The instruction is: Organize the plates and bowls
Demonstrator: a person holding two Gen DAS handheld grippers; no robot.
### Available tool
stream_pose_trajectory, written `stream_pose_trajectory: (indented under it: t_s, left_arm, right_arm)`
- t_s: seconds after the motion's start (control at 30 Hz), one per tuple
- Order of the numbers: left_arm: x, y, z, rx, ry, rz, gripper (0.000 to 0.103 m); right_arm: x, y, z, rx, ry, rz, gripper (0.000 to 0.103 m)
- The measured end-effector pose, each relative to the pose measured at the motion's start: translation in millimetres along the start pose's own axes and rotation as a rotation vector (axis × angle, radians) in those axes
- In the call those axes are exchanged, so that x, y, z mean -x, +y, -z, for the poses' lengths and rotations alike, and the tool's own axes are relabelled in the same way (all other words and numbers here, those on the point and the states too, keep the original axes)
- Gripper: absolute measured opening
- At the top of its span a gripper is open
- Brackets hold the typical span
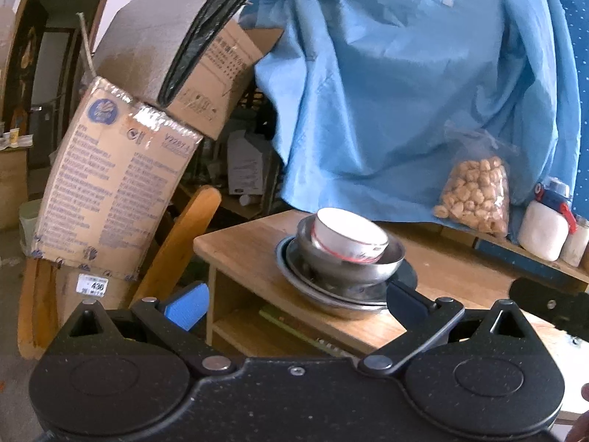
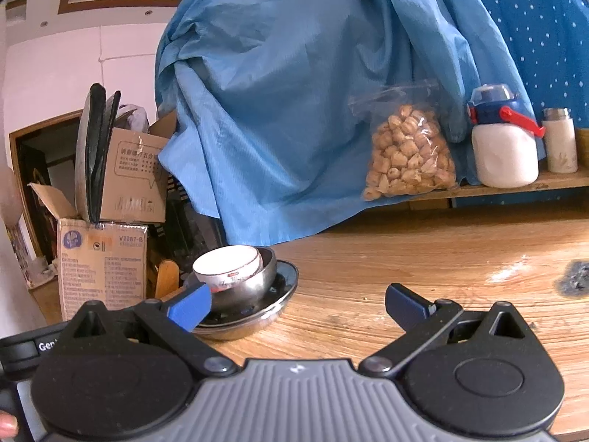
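Surface: a wooden table (image 2: 423, 269) with visible grain is shown; a pale smear and a dark scorched-looking patch (image 2: 574, 281) are seen toward its right side in the right wrist view. An open shelf is visible under the top at the corner in the left wrist view.

Dishes: a white bowl (image 1: 349, 234) with a red line near its rim is tilted inside a metal bowl (image 1: 353, 263), which is set on a metal plate (image 1: 324, 291). The stack is placed near the table's left corner.

Left gripper (image 1: 294, 304): its jaws are spread wide and nothing is held; it is kept short of the stack, with the right finger just before the plate's edge.

Right gripper (image 2: 296, 305): its jaws are likewise spread and empty; the blue pad of its left finger (image 2: 189, 309) overlaps the stack in the view, though contact cannot be told.

Back ledge: a clear bag of tan nuggets (image 2: 408, 154), a white jug with a blue lid and red handle (image 2: 504, 147) and a small white flask (image 2: 559, 140) are lined up on a raised wooden ledge.

Backdrop: a light blue cloth (image 2: 287, 103) is draped behind the table; a darker blue dotted cloth (image 2: 533, 18) is hung at right.

Room: cardboard boxes (image 1: 110, 191) are stacked at left, with a wooden chair (image 1: 180, 243) beside the table and a dark doorway (image 1: 48, 73) beyond.
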State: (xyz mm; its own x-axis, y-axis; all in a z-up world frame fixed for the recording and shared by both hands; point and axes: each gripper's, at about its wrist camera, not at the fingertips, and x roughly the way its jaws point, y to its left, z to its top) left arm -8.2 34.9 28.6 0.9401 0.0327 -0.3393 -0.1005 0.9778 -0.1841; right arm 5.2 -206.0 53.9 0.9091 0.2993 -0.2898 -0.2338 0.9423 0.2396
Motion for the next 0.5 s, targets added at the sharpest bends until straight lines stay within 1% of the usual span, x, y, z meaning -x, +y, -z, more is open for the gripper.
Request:
stream_pose_trajectory:
  t_s: [0.2, 0.37, 0.5]
  left_arm:
    - [3.4, 4.0, 5.9, -0.012, -0.004, -0.004, 0.102]
    - [-1.4, 2.6, 12.8, -0.026, 0.018, 0.018, 0.102]
    - [-4.9, 3.9, 21.6, -0.027, 0.024, 0.014, 0.102]
  right_arm:
    - [3.6, -2.5, 5.4, -0.005, 0.004, 0.013, 0.103]
    - [5.7, -5.5, 12.2, -0.005, 0.002, 0.013, 0.103]
    - [6.8, -5.9, 19.9, 0.020, -0.010, 0.027, 0.103]
